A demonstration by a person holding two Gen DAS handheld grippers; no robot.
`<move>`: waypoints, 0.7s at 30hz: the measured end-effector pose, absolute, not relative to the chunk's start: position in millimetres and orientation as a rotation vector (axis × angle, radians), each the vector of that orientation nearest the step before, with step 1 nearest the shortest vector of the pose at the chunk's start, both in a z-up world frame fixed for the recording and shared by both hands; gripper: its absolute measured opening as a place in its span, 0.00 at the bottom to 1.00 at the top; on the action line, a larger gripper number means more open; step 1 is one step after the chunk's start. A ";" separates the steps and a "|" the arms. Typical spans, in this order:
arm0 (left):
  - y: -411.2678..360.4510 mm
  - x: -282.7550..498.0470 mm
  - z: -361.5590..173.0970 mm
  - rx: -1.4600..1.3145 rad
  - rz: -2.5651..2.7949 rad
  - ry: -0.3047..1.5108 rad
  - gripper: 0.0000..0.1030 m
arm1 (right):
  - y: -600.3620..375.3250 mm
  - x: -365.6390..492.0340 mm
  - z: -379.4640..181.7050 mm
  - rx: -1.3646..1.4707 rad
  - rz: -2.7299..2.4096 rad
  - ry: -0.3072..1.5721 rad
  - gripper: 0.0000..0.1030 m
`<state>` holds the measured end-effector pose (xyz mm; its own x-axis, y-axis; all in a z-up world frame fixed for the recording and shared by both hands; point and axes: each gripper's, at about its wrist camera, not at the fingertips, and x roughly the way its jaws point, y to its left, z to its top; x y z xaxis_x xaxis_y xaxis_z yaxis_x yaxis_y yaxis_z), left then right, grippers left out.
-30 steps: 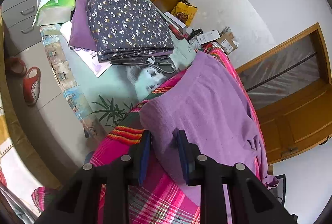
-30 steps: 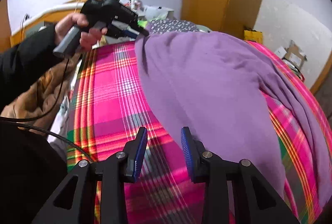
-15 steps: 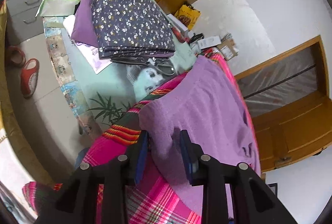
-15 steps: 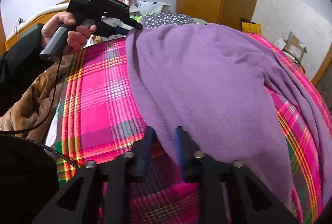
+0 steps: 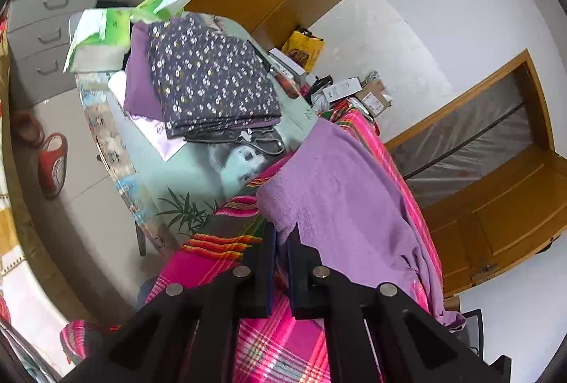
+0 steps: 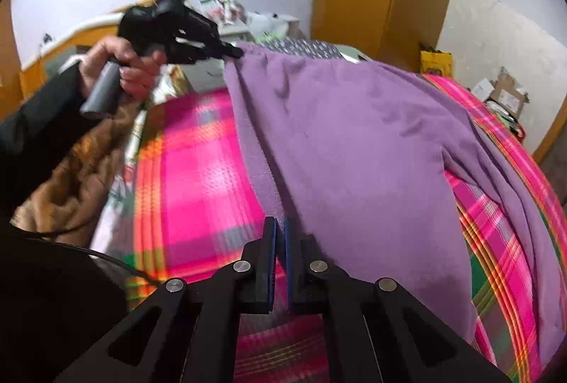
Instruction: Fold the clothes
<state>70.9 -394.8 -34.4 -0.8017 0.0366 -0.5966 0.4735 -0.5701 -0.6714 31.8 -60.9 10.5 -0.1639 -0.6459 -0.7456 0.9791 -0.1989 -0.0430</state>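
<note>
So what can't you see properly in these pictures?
- Purple garment: its far side drops over the bed's edge; both views lose it.
- Right gripper: whatever fabric the closed fingers pinch is hidden.
- Left gripper: the same, in the left wrist view.
- Plaid blanket: motion-blurred, right wrist view.
- Scissors: partly under the folded floral cloth.

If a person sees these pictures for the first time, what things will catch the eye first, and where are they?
The big purple garment lies spread over a bright pink plaid blanket and fills the middle of both views. The left claw and the right claw each pinch one corner of its near edge. Behind, on a side table, sits a folded dark floral cloth.
</note>
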 end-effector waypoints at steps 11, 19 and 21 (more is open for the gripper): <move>-395.6 85.9 -67.5 0.923 -2.358 1.299 0.05 | -67.6 42.8 -2.0 0.817 -1.526 0.587 0.04; -393.9 83.1 -68.6 0.955 -2.376 1.225 0.05 | -71.2 39.3 -13.9 0.869 -1.510 0.564 0.04; -394.0 83.8 -74.3 0.964 -2.368 1.232 0.05 | -71.3 37.8 -16.5 0.884 -1.508 0.550 0.05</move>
